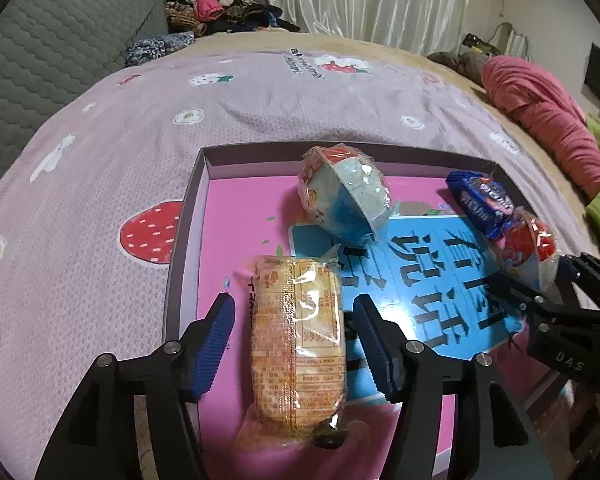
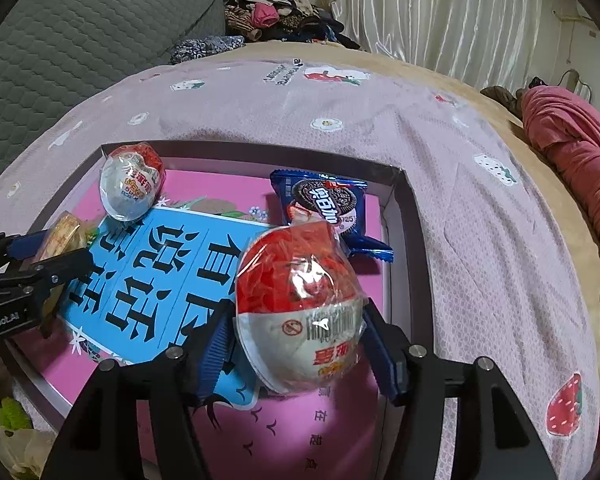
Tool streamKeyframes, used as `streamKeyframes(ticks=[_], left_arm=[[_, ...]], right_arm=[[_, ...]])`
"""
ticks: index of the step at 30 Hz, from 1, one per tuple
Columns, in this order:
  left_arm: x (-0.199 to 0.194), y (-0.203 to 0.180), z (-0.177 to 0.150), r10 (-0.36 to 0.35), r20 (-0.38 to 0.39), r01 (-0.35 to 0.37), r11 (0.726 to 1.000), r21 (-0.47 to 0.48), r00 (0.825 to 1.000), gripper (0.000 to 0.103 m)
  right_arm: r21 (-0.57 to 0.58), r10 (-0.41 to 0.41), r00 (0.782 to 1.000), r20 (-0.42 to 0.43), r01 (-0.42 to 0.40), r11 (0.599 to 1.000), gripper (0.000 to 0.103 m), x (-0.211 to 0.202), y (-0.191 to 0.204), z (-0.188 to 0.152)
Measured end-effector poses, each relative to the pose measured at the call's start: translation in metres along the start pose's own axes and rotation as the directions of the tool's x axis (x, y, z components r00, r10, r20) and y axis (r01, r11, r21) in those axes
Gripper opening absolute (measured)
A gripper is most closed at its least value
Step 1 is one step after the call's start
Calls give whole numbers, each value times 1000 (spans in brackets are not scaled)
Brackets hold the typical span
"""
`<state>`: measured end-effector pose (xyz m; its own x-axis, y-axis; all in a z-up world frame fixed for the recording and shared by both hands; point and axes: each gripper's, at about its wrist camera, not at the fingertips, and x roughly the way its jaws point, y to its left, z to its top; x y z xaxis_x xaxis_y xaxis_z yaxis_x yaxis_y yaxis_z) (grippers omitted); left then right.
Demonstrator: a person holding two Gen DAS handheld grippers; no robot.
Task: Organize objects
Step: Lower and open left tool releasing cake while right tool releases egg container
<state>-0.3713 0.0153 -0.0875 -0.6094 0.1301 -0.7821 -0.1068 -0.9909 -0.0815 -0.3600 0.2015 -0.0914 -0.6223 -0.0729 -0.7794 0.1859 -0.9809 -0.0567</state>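
Inside pink box (image 2: 400, 216), we see Oreo pack (image 2: 327, 204) reading "025"; left gripper (image 1: 294, 338) jaws wide around yellow cake pack (image 1: 298, 352), untouched; right gripper (image 2: 296, 354) clamps red-white egg (image 2: 300, 304).

Looking down and forward from close above the tray's (image 1: 188, 216) near edge, the left wrist view by the left side, the right wrist view by the right wall (image 2: 400, 216); both sharing the tray floor, bedspread (image 1: 260, 92), curtains (image 2: 440, 8).
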Motion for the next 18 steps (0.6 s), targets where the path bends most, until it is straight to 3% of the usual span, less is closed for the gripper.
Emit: streamKeyframes(ticks=[3, 14, 18], left_arm=[[-5, -1, 0, -1, 8, 1, 1000, 1, 1000, 74], [-33, 9, 1, 18, 34, -16, 999, -37, 999, 79], [-50, 7, -6, 60, 60, -58, 998, -21, 996, 80]], right_arm=[[-1, -5, 1000, 5, 5, 1000, 66, -5, 0, 1], [-11, -63, 996, 69, 64, 998, 72, -36, 1, 5], [-11, -74, 992, 106, 76, 997, 77, -55, 4, 6]])
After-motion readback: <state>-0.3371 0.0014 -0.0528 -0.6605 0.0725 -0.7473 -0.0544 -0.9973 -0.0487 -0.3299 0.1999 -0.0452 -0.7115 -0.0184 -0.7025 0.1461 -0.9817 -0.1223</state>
